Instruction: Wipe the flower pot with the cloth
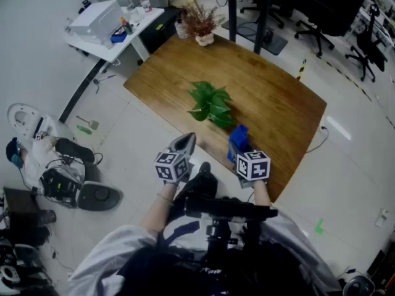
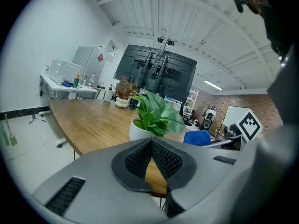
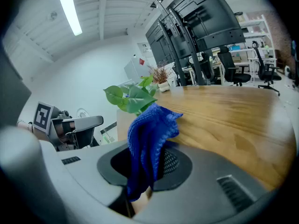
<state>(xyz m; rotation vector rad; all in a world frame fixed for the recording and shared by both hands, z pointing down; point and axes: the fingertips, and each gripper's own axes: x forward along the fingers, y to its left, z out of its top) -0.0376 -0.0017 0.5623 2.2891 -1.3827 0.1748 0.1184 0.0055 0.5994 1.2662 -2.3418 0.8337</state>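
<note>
Right gripper (image 3: pixel 145 166): clamped on blue knitted cloth (image 3: pixel 150 129). Left gripper (image 2: pixel 152 147): jaws together, empty. White round flower pot (image 2: pixel 138 130), green leafy plant: mid wooden bench (image 1: pixel 274 97), beyond both.

Both grippers are held out in front of the body, side by side and near each other, jaws pointing forward, marker cubes facing up. The left gripper (image 1: pixel 184 143) has its jaws closed tip to tip with nothing between them. The right gripper (image 1: pixel 238 145) is clamped on a blue cloth (image 3: pixel 147 139), which bunches above the pads and hangs a little below. The left forearm (image 1: pixel 160 207) is bare and stretched forward; the right forearm (image 1: pixel 263 193) is only partly visible.
</note>
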